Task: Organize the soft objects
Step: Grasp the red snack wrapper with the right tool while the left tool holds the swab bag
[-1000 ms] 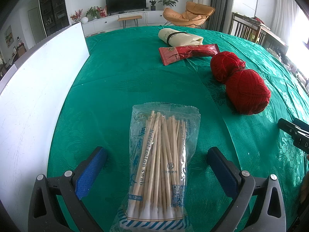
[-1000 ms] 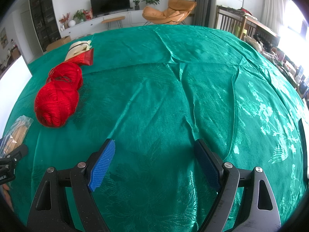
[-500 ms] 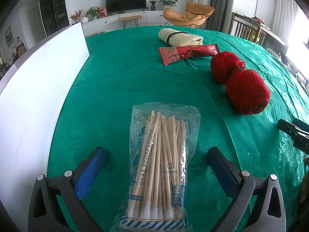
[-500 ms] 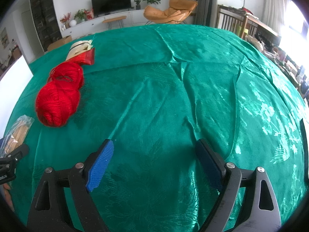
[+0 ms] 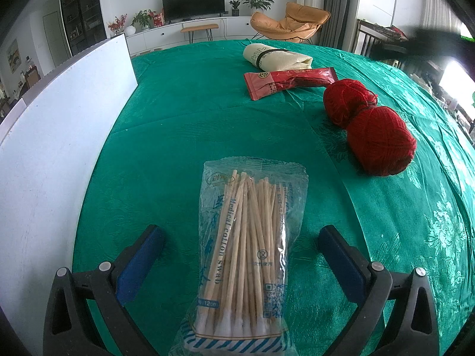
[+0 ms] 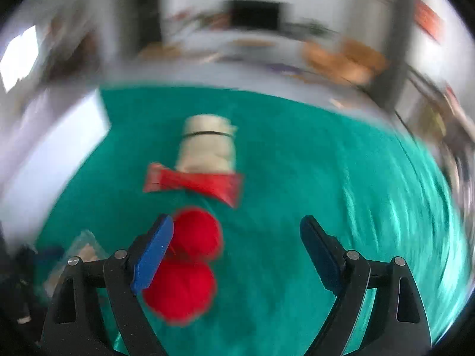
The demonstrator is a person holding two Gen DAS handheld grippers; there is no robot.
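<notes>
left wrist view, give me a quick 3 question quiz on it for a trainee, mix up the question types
1. True or false: the left gripper is shut on the cotton swab packet.
2. Multiple choice: what lies directly between the cream cloth roll and the red yarn balls? A) a blue sponge B) the red sachet C) a glass jar
3. Fill in: the white board stands along the ____ side of the green tablecloth.

Key
1. False: its jaws stand open, one on each side of the packet, not touching it.
2. B
3. left
</notes>
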